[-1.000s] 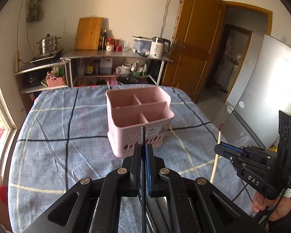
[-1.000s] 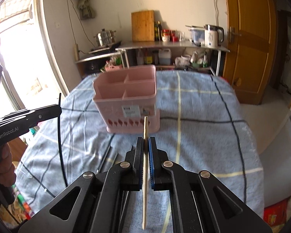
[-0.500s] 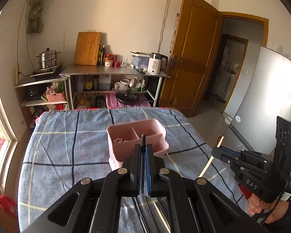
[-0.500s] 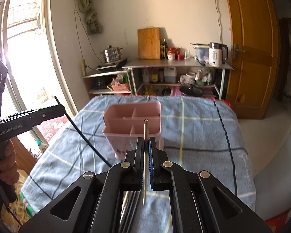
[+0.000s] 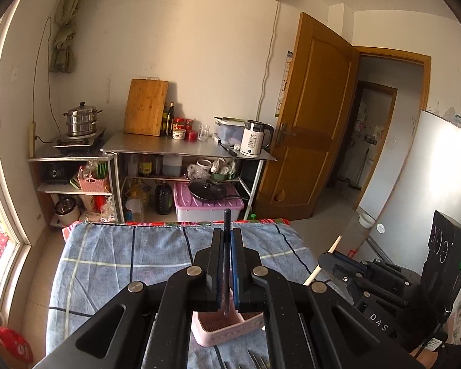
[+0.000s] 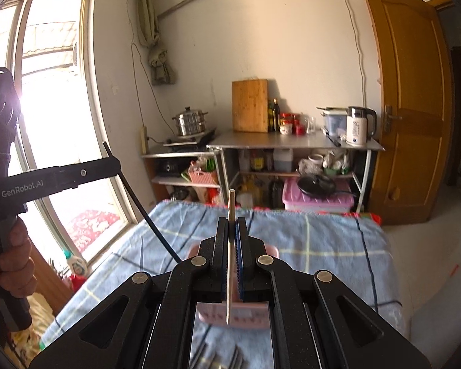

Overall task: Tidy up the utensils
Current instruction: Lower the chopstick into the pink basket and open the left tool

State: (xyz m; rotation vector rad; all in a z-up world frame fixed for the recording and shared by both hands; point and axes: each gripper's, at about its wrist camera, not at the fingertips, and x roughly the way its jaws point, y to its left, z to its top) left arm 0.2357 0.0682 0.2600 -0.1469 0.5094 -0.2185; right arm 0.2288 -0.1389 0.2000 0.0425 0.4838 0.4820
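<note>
Your left gripper is clamped on a black chopstick, which runs upright between the pads, its top poking above the fingertips and its lower end hanging over the pink utensil caddy. Your right gripper is pinched on a pale wooden chopstick, also upright, with its lower end in front of the caddy's near wall. From the right wrist view, the black chopstick slants down from your left gripper toward the caddy. That caddy stands on the blue plaid tablecloth, mostly hidden under both grippers. A few more utensils lie on the cloth just on the near side of it, blurred. Beyond the table stands a steel shelf unit carrying a bamboo cutting board, a white kettle and a steamer pot.
</note>
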